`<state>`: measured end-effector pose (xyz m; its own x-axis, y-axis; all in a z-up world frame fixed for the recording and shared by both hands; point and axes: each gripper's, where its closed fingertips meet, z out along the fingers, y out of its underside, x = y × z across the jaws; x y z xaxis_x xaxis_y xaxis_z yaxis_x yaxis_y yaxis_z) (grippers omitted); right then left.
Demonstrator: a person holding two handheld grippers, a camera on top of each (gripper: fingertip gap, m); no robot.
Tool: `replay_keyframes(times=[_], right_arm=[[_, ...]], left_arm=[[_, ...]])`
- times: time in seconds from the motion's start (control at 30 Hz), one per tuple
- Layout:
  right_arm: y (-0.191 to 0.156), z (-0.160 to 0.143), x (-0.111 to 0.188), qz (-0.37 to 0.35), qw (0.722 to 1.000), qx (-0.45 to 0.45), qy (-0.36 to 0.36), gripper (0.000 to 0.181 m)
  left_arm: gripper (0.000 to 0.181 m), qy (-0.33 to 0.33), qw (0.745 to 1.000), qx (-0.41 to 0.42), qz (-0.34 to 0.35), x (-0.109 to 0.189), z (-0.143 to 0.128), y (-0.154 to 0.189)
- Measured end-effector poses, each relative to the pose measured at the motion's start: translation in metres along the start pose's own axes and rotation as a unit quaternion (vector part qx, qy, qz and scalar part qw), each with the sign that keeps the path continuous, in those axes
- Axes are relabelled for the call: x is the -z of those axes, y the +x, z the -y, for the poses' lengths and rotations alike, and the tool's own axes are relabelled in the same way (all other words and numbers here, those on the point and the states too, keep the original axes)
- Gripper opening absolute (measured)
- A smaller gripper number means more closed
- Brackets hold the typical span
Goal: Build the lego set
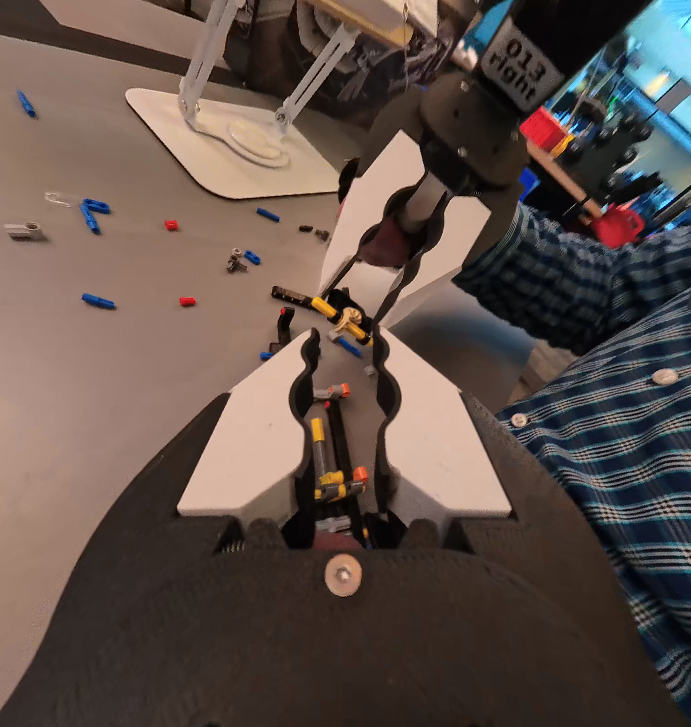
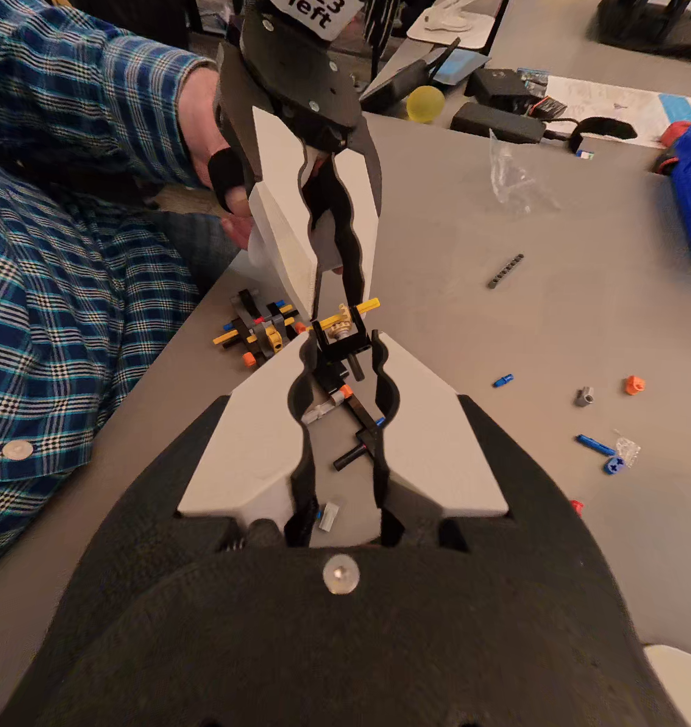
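Most of both views is being filled by a grey table [image 2: 493,334], on which everything else is being rested. Its near edge is being leaned over by a person in a blue plaid shirt [image 1: 631,472].

Above the table, the left gripper [image 1: 345,336] and the right gripper [image 2: 341,338] are being held tip to tip, each by one of the person's hands. The right gripper's fingers are being kept narrow, and a small black frame [image 2: 341,348] is being pinched between their tips. The left gripper's fingers are also being kept narrow, with their tips being pressed in against the upper part of the same frame; whether a real grip is being made there cannot be told.

A white stand base [image 1: 225,157] is being shown at the far side in the left wrist view. A clear plastic bag [image 2: 509,177] is being left crumpled, well apart from the grippers.

A larger built section [image 2: 257,328] of black, grey, yellow and orange parts is being left flat on the table near the person, just beside the two sets of fingertips.

Within the frame, a yellow axle [image 2: 367,305] is being carried across the two uprights, and a tan gear [image 2: 341,324] is being carried on it.

Loose parts are being left scattered: a dark grey beam [image 2: 505,271], blue pins [image 1: 98,301], red bushes [image 1: 186,301] and an orange piece [image 2: 635,384].
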<state>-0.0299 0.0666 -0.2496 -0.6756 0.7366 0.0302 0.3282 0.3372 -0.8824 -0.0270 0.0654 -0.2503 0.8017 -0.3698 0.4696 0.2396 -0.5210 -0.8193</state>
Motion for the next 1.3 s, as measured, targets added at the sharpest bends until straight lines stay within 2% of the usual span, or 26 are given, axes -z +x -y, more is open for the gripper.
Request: replay_keyframes(times=[0.23, 0.6, 0.7, 0.83, 0.97, 1.03, 1.3], right_arm=[[0.000, 0.004, 0.003, -0.042, 0.999, 0.028, 0.006, 0.025], [0.002, 0.007, 0.010, -0.052, 0.998, 0.029, 0.002, 0.029], [-0.001, 0.007, 0.013, -0.041, 0.998, 0.042, -0.007, 0.035], [-0.004, 0.006, 0.011, -0.050, 0.993, 0.102, -0.036, 0.041], [-0.005, 0.006, 0.006, -0.054, 0.989, 0.128, -0.048, 0.034], [-0.004, 0.006, 0.006, -0.059, 0.989, 0.129, -0.047, 0.022], [0.003, 0.004, 0.014, -0.071, 0.993, 0.090, -0.032, 0.023]], left_arm=[[0.013, 0.020, 0.999, 0.035, -0.014, -0.004, 0.005, 0.003], [0.010, 0.015, 0.999, 0.044, -0.021, -0.003, 0.006, 0.002], [0.010, 0.011, 0.998, 0.054, -0.041, -0.002, 0.008, 0.004], [0.010, 0.005, 0.993, 0.079, -0.084, 0.001, 0.011, 0.008], [0.010, -0.002, 0.990, 0.088, -0.113, -0.001, 0.013, 0.012], [0.010, -0.002, 0.989, 0.092, -0.119, -0.002, 0.014, 0.013], [0.016, 0.013, 0.989, 0.100, -0.112, -0.005, 0.020, 0.008]])
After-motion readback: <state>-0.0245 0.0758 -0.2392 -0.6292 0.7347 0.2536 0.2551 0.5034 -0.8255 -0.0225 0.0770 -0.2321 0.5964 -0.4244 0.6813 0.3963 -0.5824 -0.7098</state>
